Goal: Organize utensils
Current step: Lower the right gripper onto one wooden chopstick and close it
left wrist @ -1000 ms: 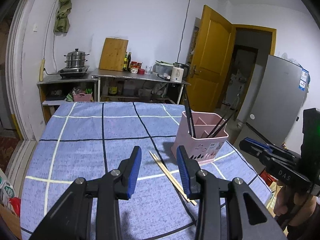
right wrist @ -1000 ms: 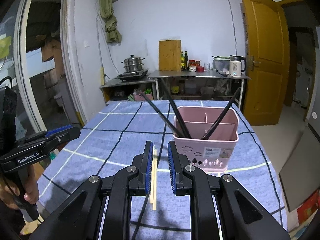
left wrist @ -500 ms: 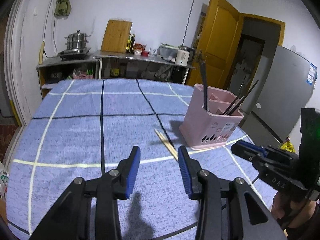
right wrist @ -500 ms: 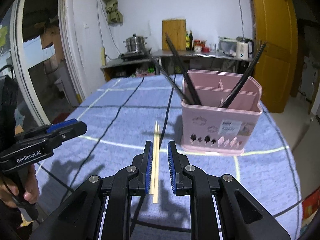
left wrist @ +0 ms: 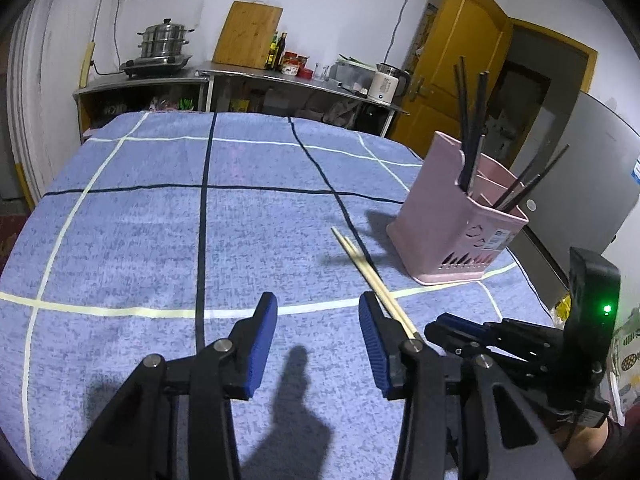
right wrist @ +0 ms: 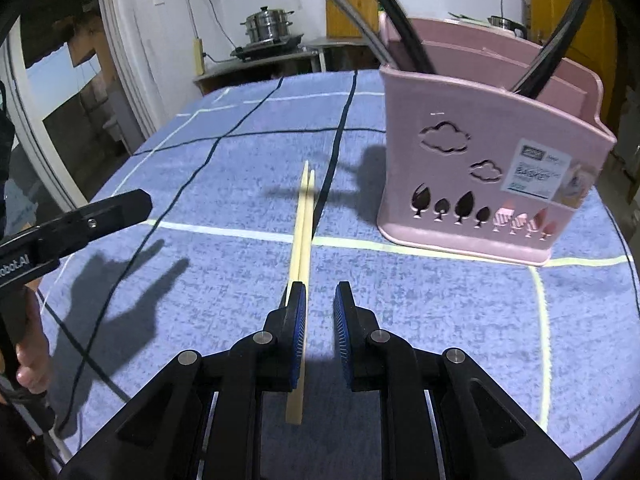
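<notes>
While resting on the blue checked surface (right wrist: pixel 440 320), with the pink caddy (right wrist: pixel 480 168) just beside, the pale chopsticks (right wrist: pixel 302 236) lie side by side. Right claw (right wrist: pixel 320 312): narrowly parted, pinching nothing, near ends of the pair against its left pad. Left claw (left wrist: pixel 316 340): spread, empty, off to one side. Best lowered so both sticks sit between the pads, then closed squarely to keep the pair from scissoring.
</notes>
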`<state>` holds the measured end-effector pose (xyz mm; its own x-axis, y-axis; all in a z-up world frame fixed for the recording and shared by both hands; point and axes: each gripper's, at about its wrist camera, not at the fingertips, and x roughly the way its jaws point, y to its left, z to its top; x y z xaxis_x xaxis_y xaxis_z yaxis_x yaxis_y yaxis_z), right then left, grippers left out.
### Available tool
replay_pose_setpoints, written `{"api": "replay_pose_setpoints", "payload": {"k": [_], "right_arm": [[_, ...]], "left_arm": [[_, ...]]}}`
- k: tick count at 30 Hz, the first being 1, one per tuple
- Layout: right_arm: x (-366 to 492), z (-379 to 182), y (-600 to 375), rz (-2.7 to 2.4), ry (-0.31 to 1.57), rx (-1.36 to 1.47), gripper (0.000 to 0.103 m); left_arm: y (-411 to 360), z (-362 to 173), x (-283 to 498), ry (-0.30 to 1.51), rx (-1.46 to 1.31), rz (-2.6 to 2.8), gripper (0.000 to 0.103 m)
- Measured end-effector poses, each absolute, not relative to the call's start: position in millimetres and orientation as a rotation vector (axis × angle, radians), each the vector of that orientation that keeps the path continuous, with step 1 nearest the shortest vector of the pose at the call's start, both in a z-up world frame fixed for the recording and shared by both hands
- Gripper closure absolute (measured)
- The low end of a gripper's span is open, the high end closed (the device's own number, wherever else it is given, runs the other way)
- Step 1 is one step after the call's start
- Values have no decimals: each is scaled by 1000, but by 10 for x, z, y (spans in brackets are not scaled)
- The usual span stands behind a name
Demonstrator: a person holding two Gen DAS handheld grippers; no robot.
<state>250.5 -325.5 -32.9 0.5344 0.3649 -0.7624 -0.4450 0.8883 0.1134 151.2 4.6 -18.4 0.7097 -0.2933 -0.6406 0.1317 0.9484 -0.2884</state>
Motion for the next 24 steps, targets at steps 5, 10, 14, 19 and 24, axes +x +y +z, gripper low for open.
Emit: {"api": "replay_pose_setpoints", "payload": {"k": [5,10,14,19,24], "right_arm": [[2579,-400,-3153,501,901,-116,87],[2643,-411,-3106,501,900,-121,87],[2697,-406,-3081,493,898,-127,87],[2675,-414,-3092,484,905,-148,87],[2604,-397,-2913,525,910,-177,85]], "left_arm": [[133,-225,1521,756,-247,-226,59],[190,-259,1531,768,-265,-218,58],[238,-273,1528,777,-274,-209,58],[342,-268,1500,770,-282,-189,58],[391,-279,1513,772,-303,-181,58]]}}
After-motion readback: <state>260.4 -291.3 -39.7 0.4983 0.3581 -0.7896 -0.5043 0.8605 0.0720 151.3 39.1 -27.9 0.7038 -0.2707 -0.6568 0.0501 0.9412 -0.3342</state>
